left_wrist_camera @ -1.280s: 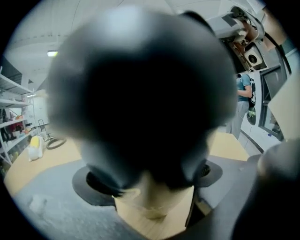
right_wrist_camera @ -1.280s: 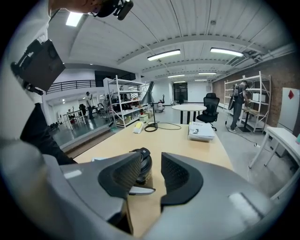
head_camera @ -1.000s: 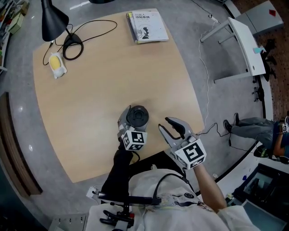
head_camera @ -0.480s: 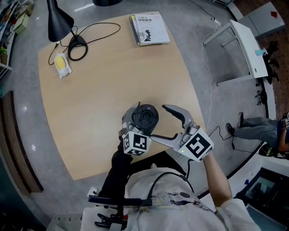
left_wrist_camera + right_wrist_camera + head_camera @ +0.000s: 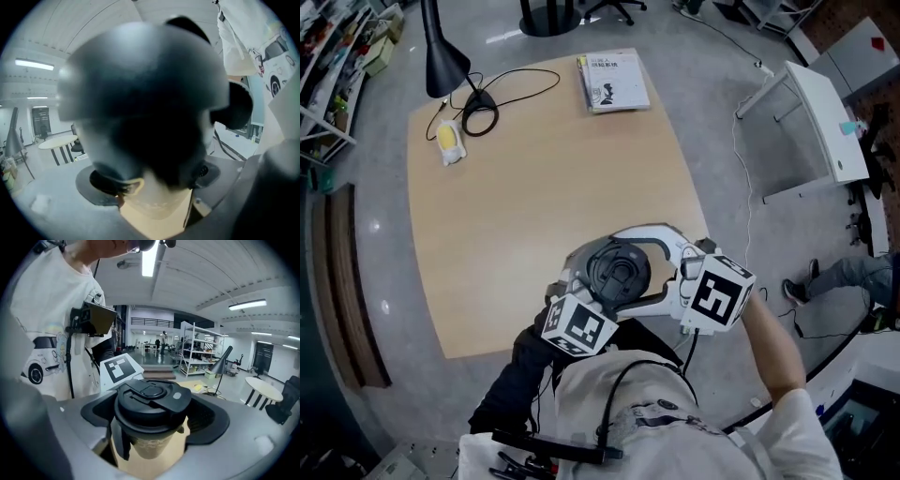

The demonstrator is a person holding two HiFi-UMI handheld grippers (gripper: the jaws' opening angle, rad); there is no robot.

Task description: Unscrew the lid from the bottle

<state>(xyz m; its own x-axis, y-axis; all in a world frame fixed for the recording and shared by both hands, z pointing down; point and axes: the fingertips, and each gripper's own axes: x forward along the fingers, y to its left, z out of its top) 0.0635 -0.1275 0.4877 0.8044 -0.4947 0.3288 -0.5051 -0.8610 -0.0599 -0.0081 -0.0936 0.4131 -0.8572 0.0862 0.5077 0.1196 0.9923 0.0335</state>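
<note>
Head view: bottle [image 5: 619, 272] over the table's [image 5: 534, 169] near edge at 5 o'clock, left gripper [image 5: 586, 281] clamped on its body. Open board runs toward 12 o'clock.

Left gripper view: bottle fills the jaws.

Right gripper view: right gripper [image 5: 154, 418] jaws opening, lid [image 5: 152, 397] between them, gaps either side. A second ago this gripper stood clear at the bottle's 3 o'clock.

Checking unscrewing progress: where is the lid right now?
Head view, lower centre, over the near edge of the table: the lid sits on the bottle the left gripper holds, between the opening jaws of the right gripper.
</note>
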